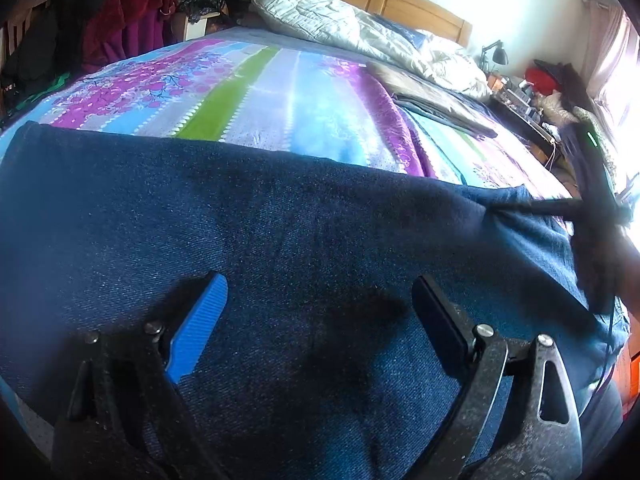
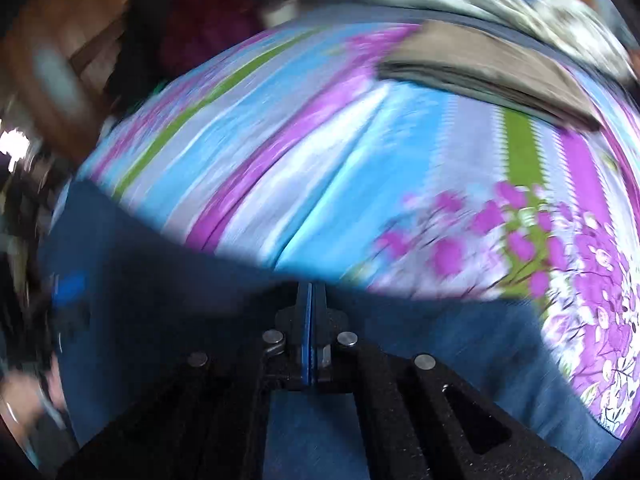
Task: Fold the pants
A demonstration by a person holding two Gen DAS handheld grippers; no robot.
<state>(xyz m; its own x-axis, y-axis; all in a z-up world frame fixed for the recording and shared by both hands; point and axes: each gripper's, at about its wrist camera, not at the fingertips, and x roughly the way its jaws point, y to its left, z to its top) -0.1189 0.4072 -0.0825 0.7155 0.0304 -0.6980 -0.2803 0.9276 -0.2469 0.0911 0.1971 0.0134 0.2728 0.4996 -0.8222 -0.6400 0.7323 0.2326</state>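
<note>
Striped floral bedsheet (image 1: 248,96) covers the bed; across the lower half of the left wrist view lie the pants (image 1: 280,240), dark blue denim, coarse twill, likely heavy and limp yet grippy. The left gripper (image 1: 320,300) hovers over them, jaws spread. At lower centre of the blurred right wrist view, the right gripper (image 2: 311,300) is pressed together at the denim's edge, whether pinching cloth I cannot tell. Hems or waistband look the best holds. Folded clothes (image 1: 436,100) sit upper right.
</note>
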